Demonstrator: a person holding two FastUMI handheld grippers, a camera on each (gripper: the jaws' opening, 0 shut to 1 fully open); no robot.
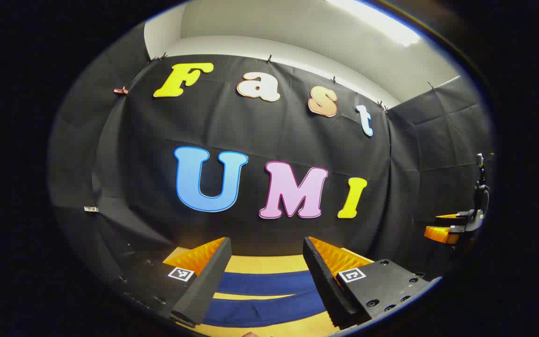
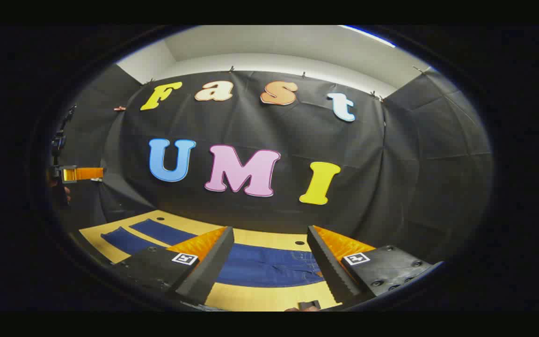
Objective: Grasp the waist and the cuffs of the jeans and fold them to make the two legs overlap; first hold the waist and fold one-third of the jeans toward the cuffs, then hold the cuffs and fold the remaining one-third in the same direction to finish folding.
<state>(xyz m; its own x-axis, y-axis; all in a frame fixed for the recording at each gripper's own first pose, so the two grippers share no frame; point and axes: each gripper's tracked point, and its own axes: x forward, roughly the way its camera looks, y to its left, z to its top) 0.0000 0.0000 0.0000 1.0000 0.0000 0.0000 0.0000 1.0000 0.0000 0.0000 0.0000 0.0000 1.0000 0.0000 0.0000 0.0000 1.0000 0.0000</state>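
Observation:
Dark blue jeans (image 2: 269,267) lie flat and unfolded on the yellow table (image 2: 251,297). In the right gripper view the waist end with a pocket lies between my fingers, and the two legs (image 2: 148,234) run off to the left, side by side with a gap. My right gripper (image 2: 270,230) hovers open above the waist, holding nothing. In the left gripper view the two legs (image 1: 265,283) cross as blue bands below my left gripper (image 1: 267,243), which is open and above them. Each gripper also shows far off in the other's view: right gripper (image 1: 452,229), left gripper (image 2: 80,174).
The black cloth wall (image 2: 391,187) rises close behind the table's far edge and wraps both sides. A small round hole (image 2: 300,243) sits in the tabletop just beyond the waist. Bare tabletop (image 1: 260,264) shows around the jeans.

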